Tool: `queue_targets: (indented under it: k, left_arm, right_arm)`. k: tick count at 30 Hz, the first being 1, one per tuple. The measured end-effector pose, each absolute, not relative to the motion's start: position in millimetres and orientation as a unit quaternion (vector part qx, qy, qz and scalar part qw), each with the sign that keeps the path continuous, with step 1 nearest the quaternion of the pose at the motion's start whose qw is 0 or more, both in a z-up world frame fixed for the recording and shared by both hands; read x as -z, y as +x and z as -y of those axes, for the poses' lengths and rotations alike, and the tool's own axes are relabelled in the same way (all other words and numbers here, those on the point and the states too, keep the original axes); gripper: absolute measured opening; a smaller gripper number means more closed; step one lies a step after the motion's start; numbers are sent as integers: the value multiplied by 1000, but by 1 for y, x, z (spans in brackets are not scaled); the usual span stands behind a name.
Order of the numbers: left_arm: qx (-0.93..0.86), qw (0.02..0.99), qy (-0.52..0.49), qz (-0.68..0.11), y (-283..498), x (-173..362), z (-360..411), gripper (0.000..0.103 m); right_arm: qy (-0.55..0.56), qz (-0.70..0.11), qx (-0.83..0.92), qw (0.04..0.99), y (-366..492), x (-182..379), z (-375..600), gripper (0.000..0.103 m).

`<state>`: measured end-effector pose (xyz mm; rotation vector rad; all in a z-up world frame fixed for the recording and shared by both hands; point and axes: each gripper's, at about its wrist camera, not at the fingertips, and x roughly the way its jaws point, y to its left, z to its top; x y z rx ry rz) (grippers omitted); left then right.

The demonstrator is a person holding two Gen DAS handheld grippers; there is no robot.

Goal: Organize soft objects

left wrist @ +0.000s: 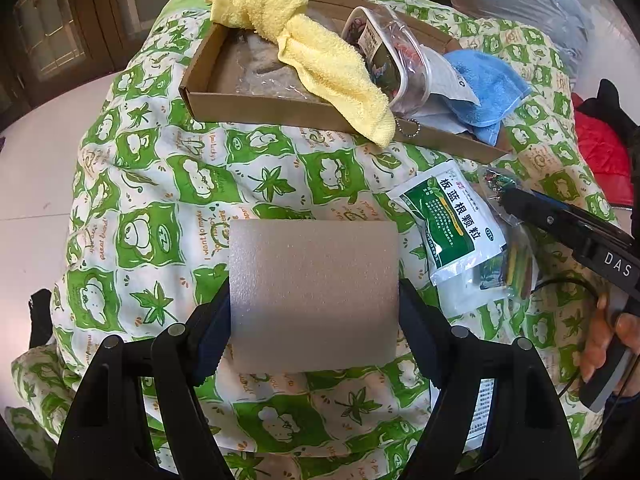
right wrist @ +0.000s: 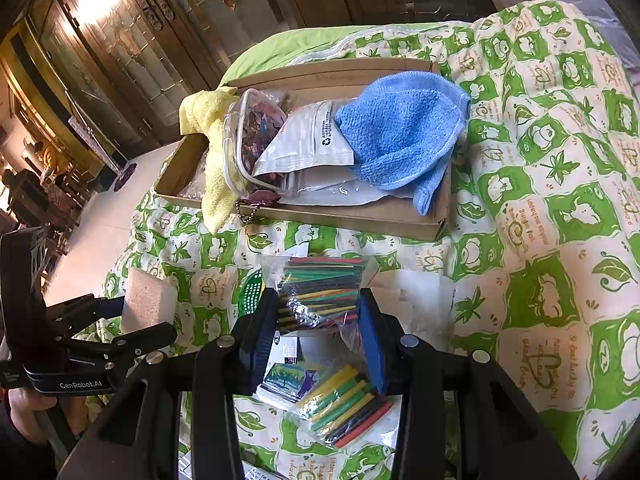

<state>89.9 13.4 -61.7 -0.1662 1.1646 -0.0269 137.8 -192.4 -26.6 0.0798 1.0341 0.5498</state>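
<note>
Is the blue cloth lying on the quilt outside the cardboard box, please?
No, the blue cloth lies inside the cardboard box, one corner draped over its front wall.

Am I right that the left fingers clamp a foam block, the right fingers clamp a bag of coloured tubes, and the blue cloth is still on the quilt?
Not quite: the blue cloth lies in the cardboard box, as the right wrist view shows. The rest stands.

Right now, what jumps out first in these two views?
The left gripper clamps a pale foam block over the green-and-white quilt. The right gripper pinches a clear bag of coloured tubes. Behind them, a cardboard tray holds a yellow towel and a blue cloth.
</note>
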Motion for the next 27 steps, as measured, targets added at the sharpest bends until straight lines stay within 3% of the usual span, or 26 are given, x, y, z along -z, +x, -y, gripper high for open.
queue_targets:
  k: [27]
  left_arm:
    - [11,837,-64,-543,89,58,-9,77]
  right_arm:
    - [40,-485,-261,833,136,23,193,40]
